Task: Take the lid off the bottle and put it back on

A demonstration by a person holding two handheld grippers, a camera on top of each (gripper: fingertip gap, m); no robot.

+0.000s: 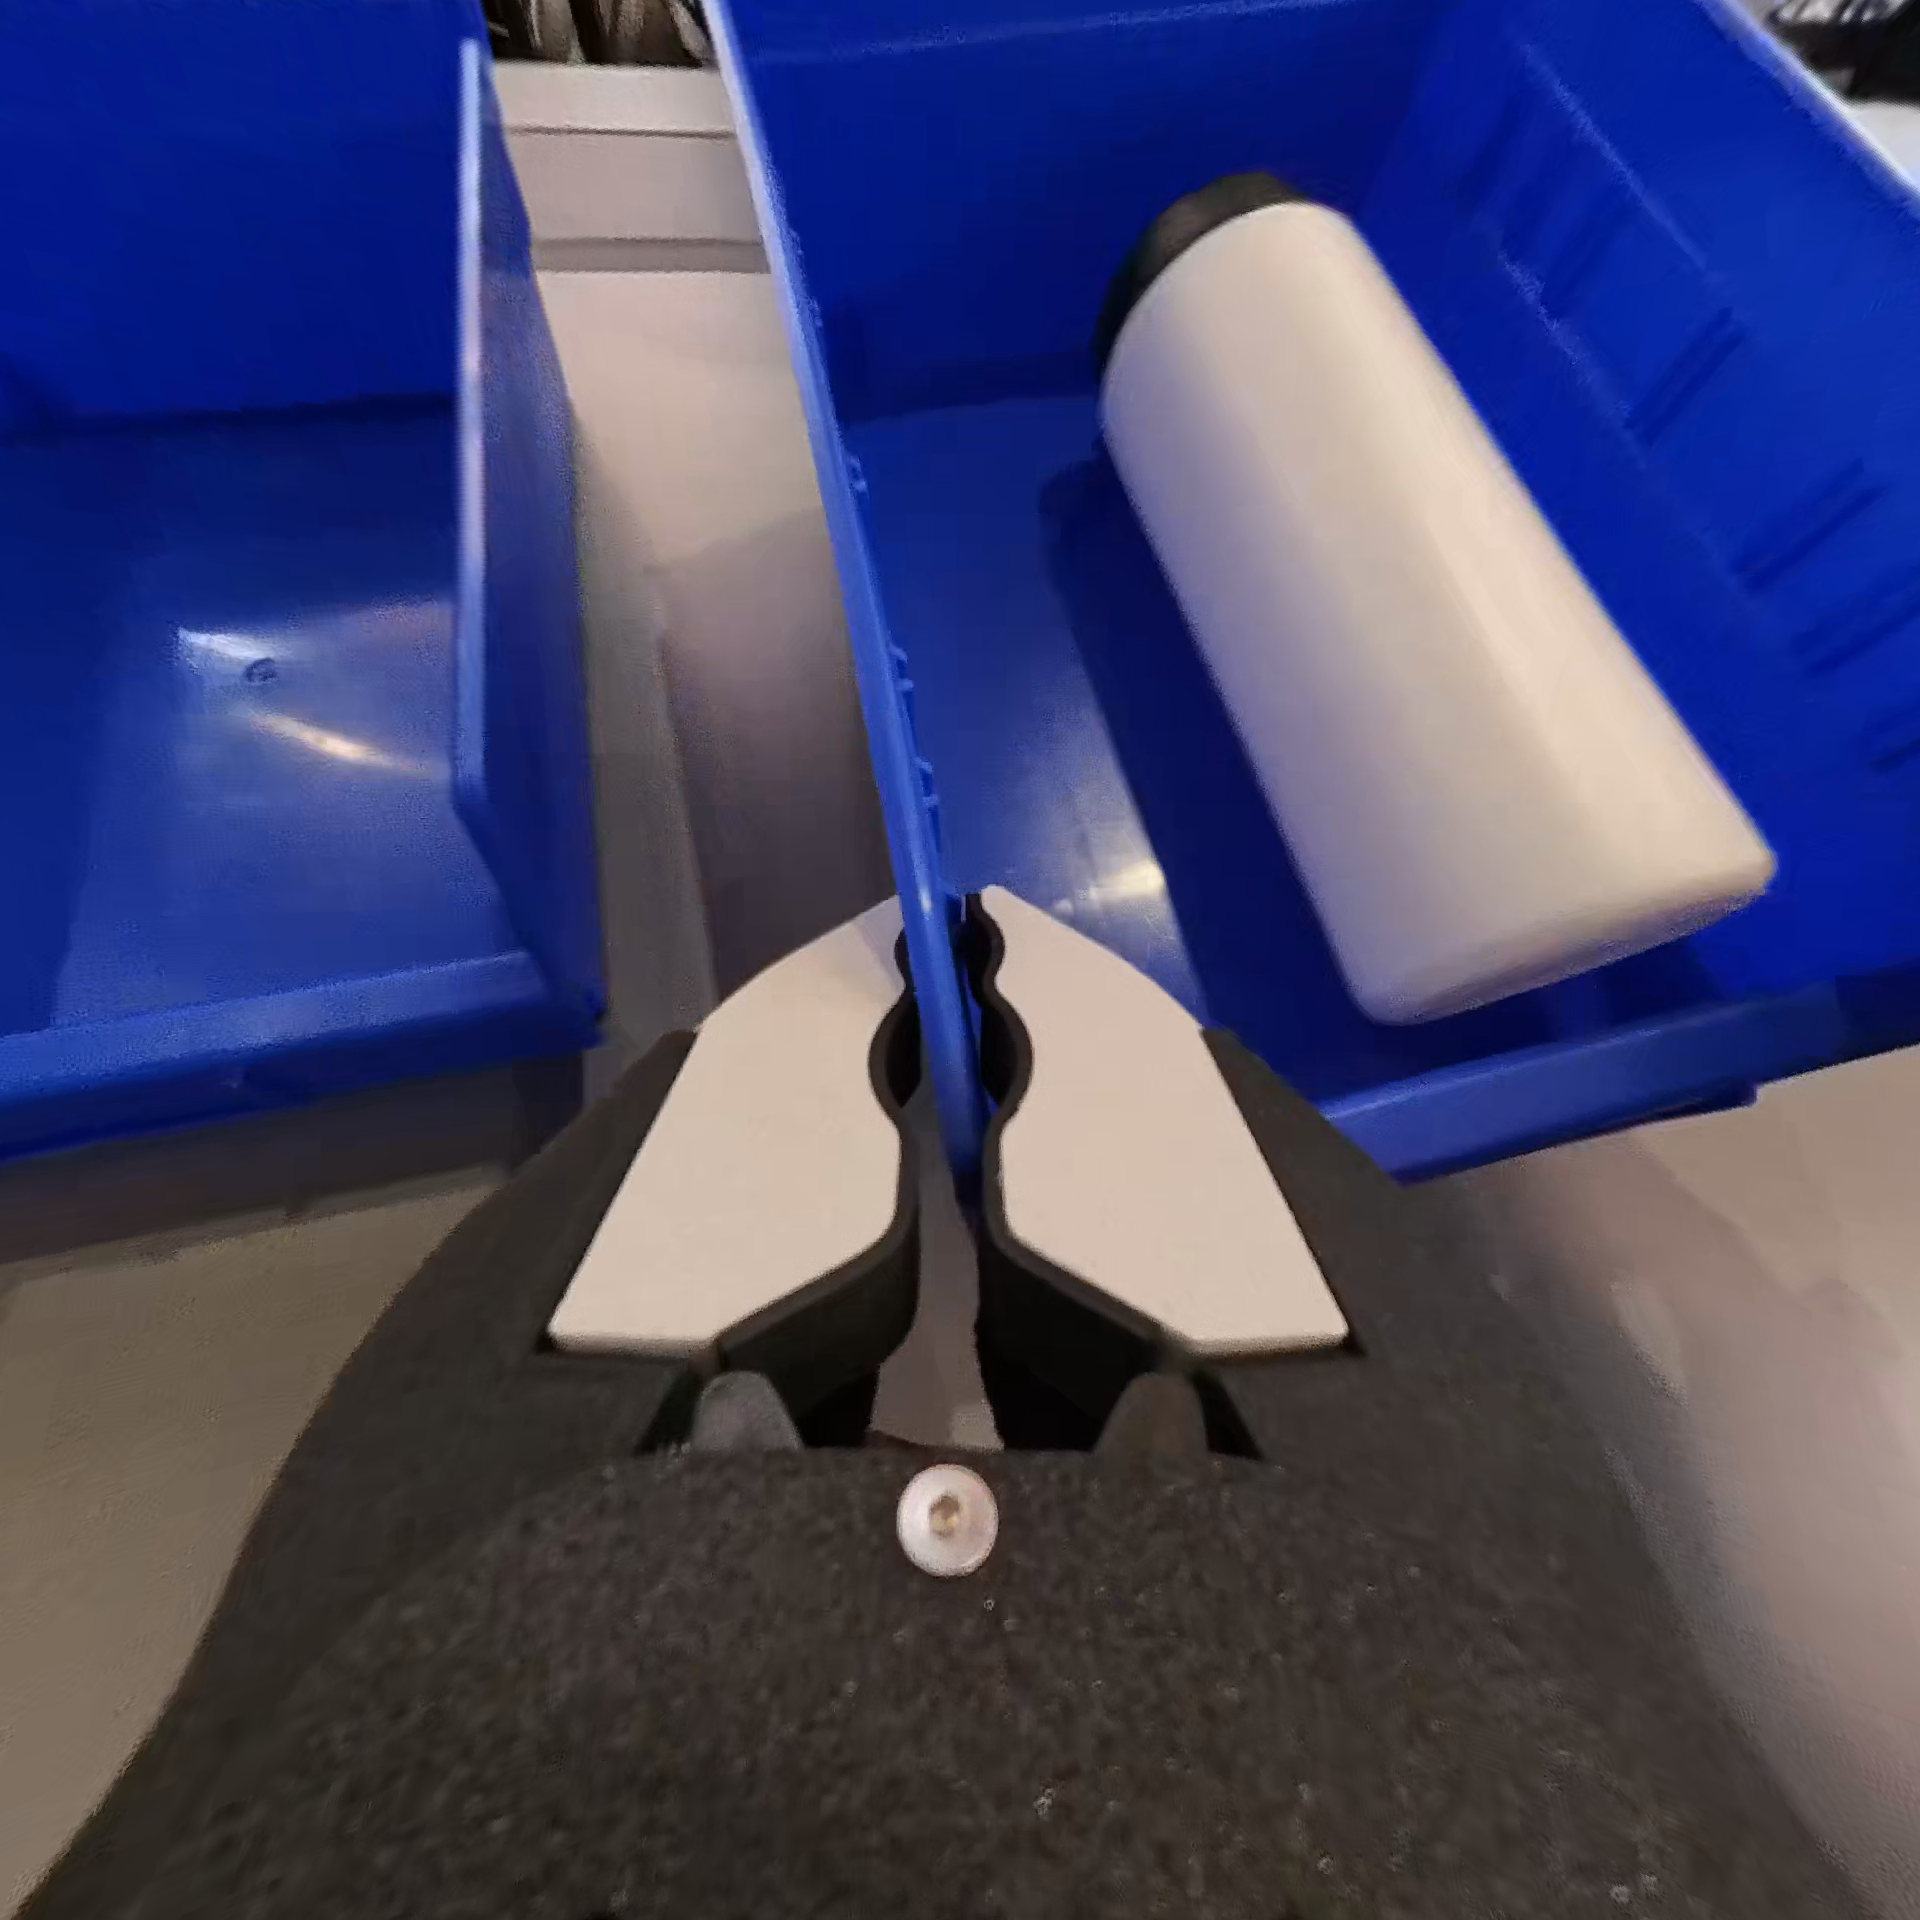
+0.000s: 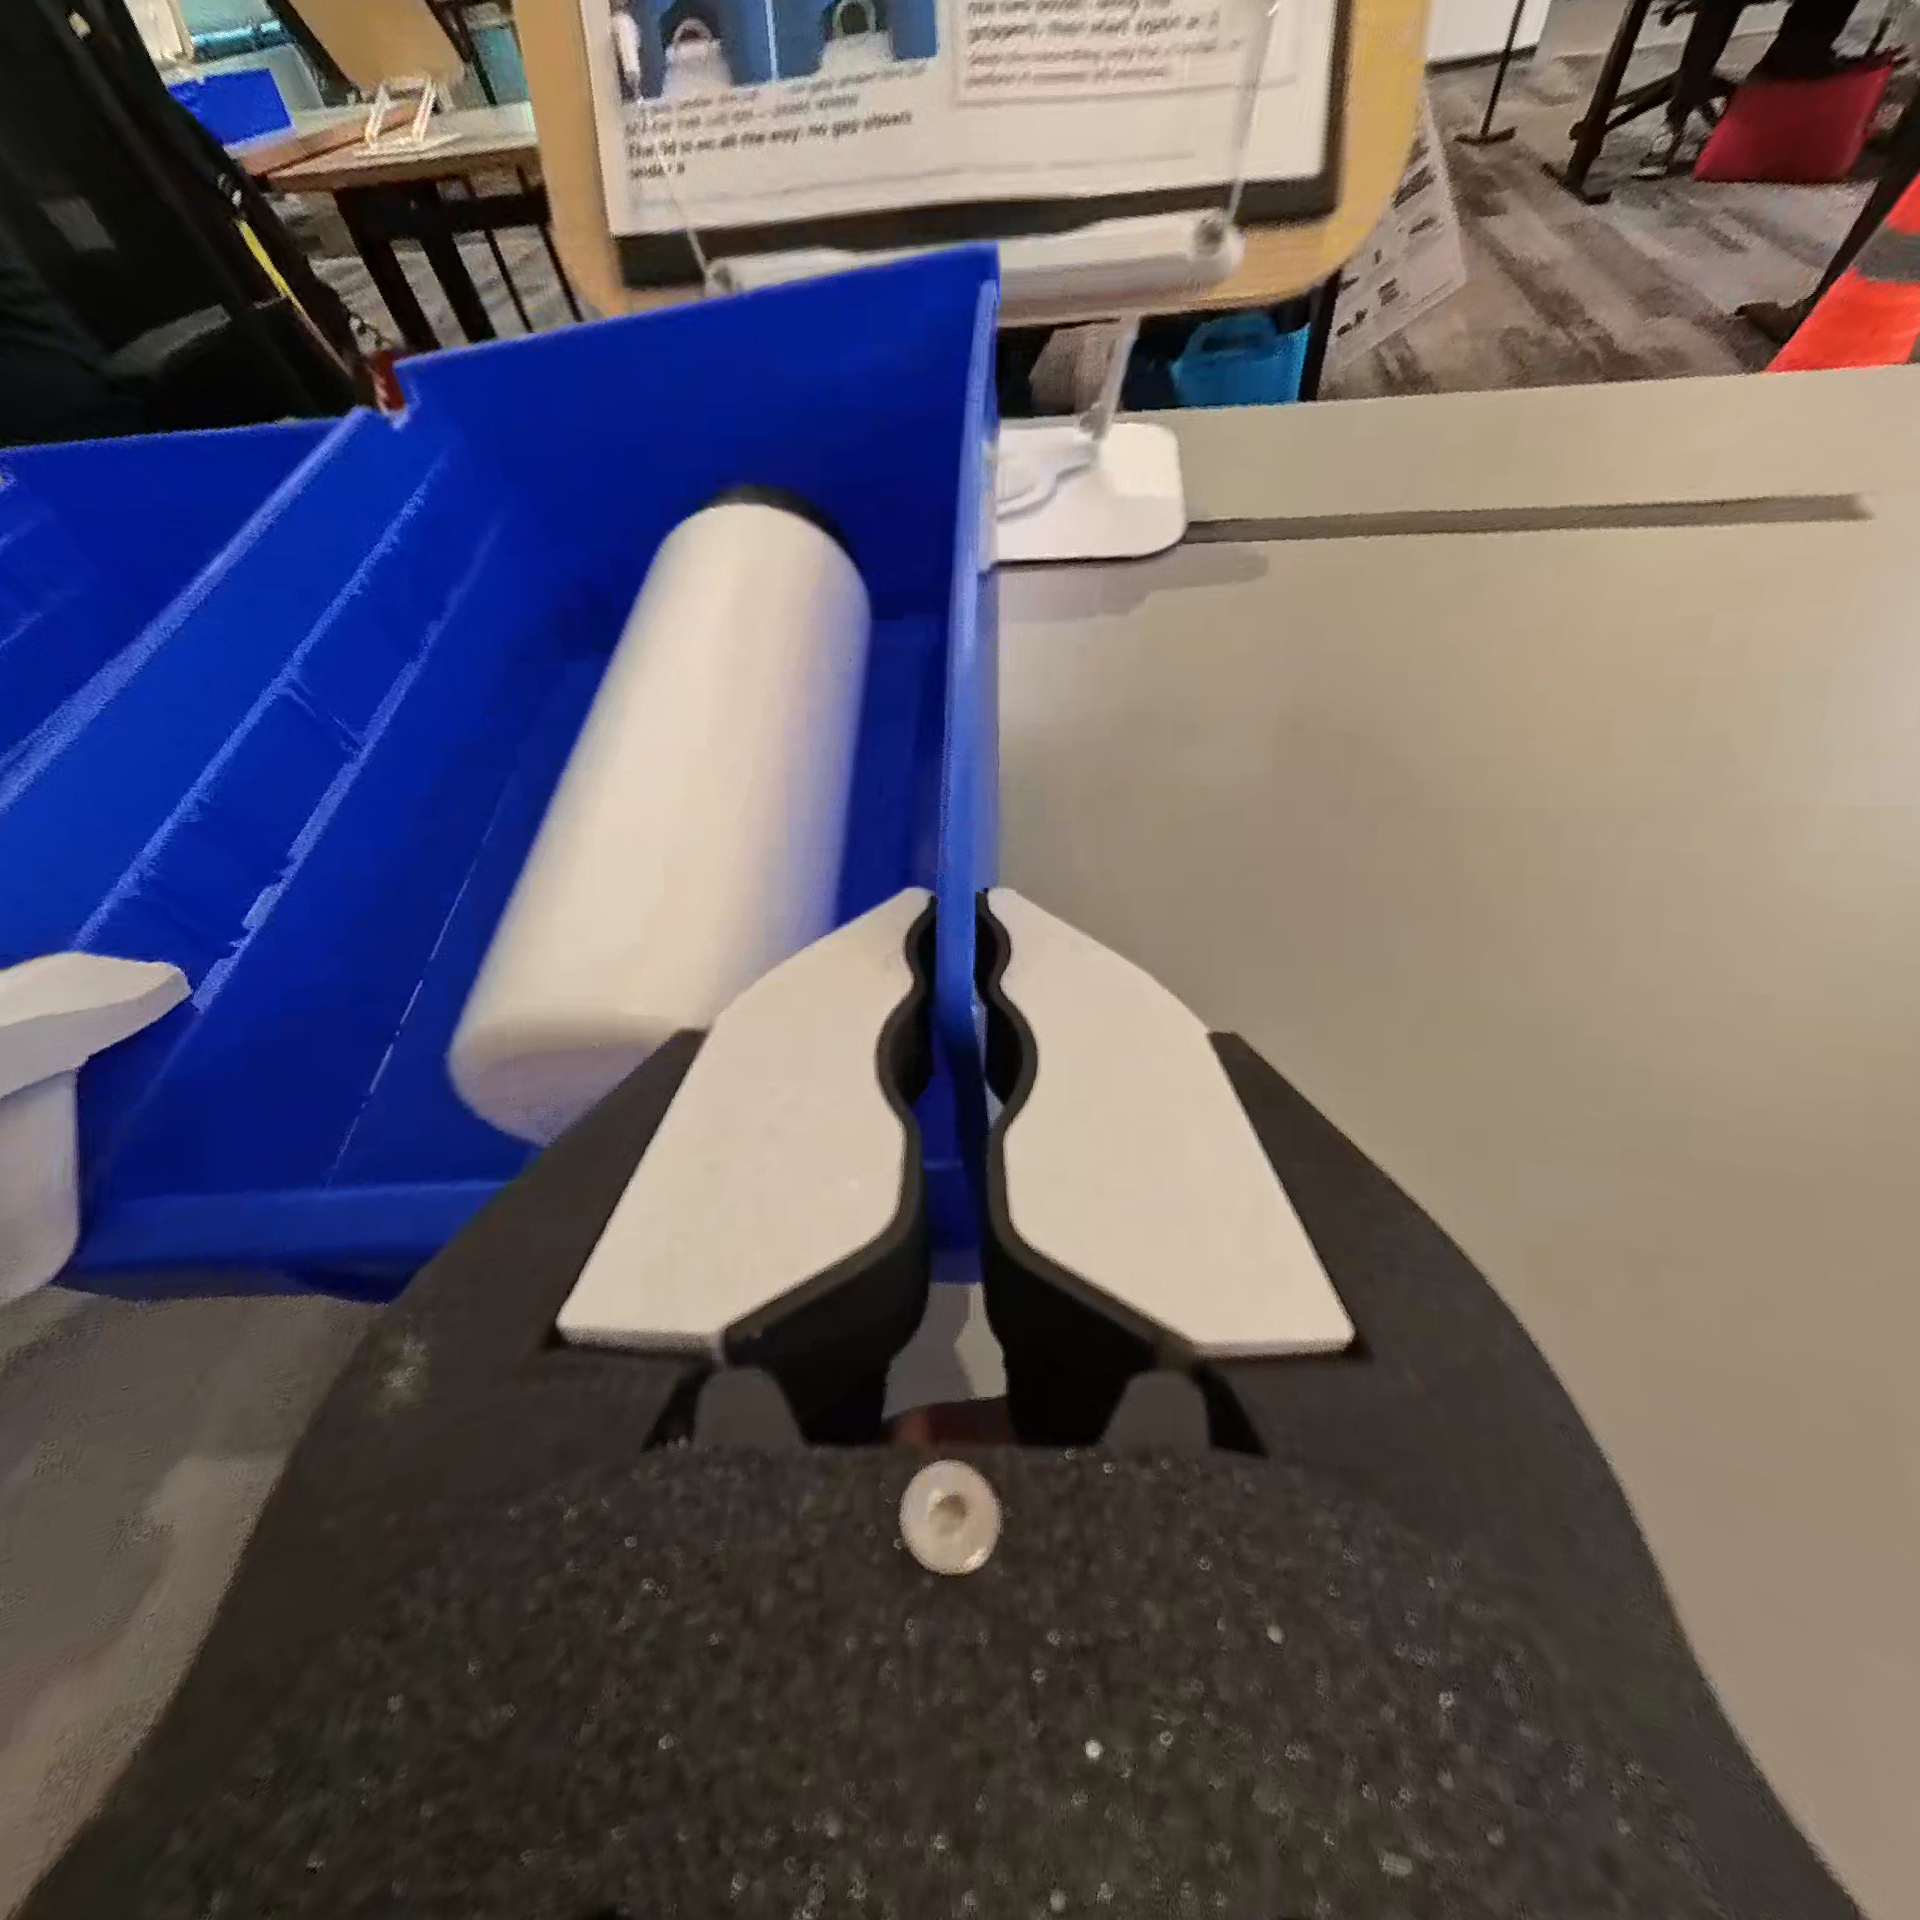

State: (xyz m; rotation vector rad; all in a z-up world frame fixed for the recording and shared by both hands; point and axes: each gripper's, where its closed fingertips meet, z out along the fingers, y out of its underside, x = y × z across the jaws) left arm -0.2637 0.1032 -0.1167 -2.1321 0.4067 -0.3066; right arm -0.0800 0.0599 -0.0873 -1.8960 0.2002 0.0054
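Left gripper: closed on the left wall of the blue bin.
Right gripper: clamped on the bin's right wall.
Bottle: laid on its side inside the bin, black lid at the far end, untouched.
Risk: if the bin is tilted, the bottle could be sent rolling; a thin wall may slip from the pads.

The right claw is closed on the thin side wall of a blue bin, one pad on each face of the wall. Inside the bin, just left of the claw, a white bottle lies on its side, its dark lid at the far end. Grey table spreads to the claw's right. The other claw's white fingertip shows far left, at the bin's opposite wall.
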